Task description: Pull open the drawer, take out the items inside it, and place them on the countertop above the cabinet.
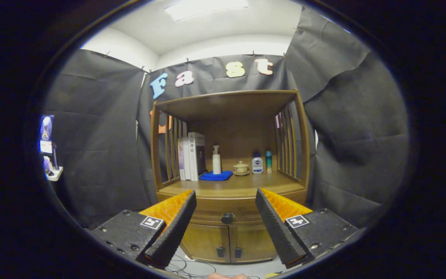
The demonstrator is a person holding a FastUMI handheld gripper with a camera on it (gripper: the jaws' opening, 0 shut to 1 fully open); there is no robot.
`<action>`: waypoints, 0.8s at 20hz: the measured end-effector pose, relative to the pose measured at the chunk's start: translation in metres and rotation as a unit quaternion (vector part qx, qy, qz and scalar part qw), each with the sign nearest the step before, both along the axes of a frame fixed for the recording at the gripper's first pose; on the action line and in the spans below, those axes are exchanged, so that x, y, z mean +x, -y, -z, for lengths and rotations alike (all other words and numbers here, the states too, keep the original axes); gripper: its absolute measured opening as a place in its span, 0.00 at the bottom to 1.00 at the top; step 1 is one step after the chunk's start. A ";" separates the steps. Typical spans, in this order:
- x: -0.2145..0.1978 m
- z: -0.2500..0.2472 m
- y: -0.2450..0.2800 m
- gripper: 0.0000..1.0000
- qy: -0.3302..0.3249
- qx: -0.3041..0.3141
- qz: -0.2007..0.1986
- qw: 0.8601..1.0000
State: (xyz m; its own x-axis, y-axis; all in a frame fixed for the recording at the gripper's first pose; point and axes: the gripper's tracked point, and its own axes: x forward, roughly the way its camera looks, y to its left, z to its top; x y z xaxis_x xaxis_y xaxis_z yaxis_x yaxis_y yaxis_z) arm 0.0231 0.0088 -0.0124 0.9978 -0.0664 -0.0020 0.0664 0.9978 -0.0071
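The gripper (226, 195) is spread wide and holds nothing, its 2 fingers (174, 228) framing the wooden cabinet (229, 170) at the center of the frame. The drawer (227, 219) sits closed between the fingertips, its dark knob (227, 218) facing out. Above it, the countertop (230, 186) carries books (192, 157), a pump bottle (216, 159), a blue cloth (216, 176) and a small pot (241, 168).

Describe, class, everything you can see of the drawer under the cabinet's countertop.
The drawer is a shallow wooden band, brown like the rest of the cabinet, running across its front just below the countertop and above the two small doors. One dark round knob sits at its centre. It is shut, flush with the front. Nothing touches it: the gripper has its jaws open, apart, the knob ahead between them.
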 end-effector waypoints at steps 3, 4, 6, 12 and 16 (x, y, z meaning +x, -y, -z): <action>0.009 0.006 -0.003 1.00 -0.003 -0.002 0.009 1.000; 0.014 0.009 -0.004 1.00 -0.005 0.001 0.009 1.000; 0.023 0.014 -0.010 0.99 -0.009 0.005 0.003 1.000; 0.064 0.040 -0.015 0.99 -0.016 -0.005 0.002 1.000; 0.094 0.074 -0.012 1.00 -0.044 -0.004 0.007 0.999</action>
State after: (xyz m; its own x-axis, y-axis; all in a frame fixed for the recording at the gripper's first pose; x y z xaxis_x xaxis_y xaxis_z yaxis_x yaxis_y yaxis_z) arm 0.1173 0.0210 -0.0865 0.9928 -0.0802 -0.0886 0.0787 0.9967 -0.0207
